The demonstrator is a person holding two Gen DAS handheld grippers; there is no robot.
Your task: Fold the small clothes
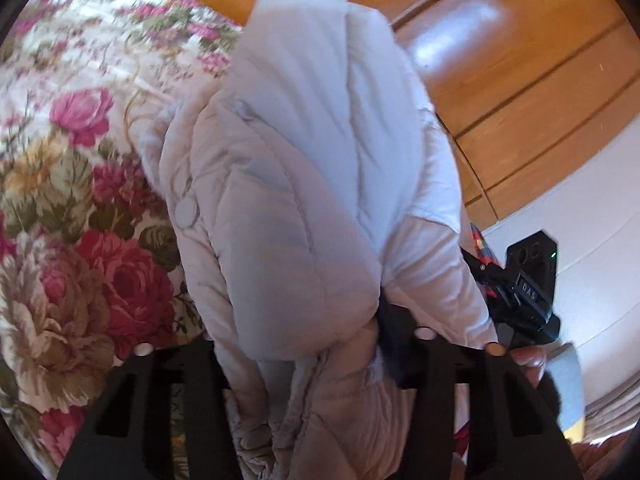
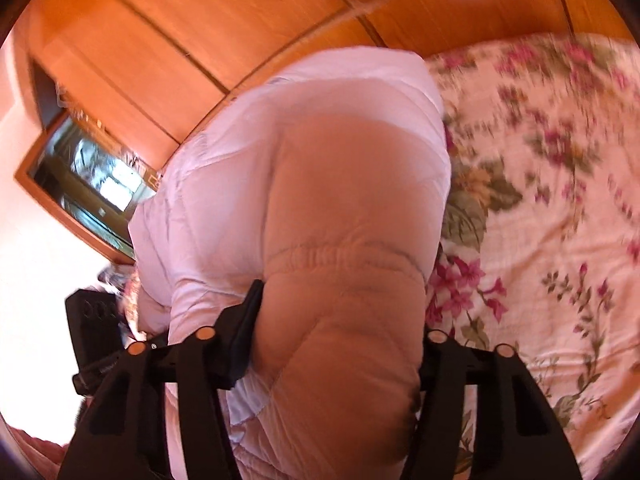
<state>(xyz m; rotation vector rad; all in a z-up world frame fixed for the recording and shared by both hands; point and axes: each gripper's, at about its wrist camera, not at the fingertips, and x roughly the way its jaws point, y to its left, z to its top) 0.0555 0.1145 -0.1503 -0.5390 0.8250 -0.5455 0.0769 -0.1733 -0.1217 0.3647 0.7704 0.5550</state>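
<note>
Pale pink quilted puffer jacket, small, with round snap buttons: it hangs lifted above the bed, bunched between my two claws, its bulk drooping forward from each wrist view. My left claw is clamped on a gathered edge of the padded cloth, which spills through and hides both fingertips. My right claw is likewise closed on a thick roll of the same jacket; only the left finger shows, pressed into the fabric. The white bedspread with pink and red roses lies below, and the orange wooden wardrobe doors stand behind. In the left wrist view the other black handset is just beside the garment, so the claws are close together.

Step in hand, as I judge it: carrying the jacket to lay it flat for folding. To do this well I should draw my claws apart until the held edge is taut, lower the hem onto the bedspread first, then let the body settle without creases. Padding is springy and slippery; a firm grip on both sides matters.
</note>
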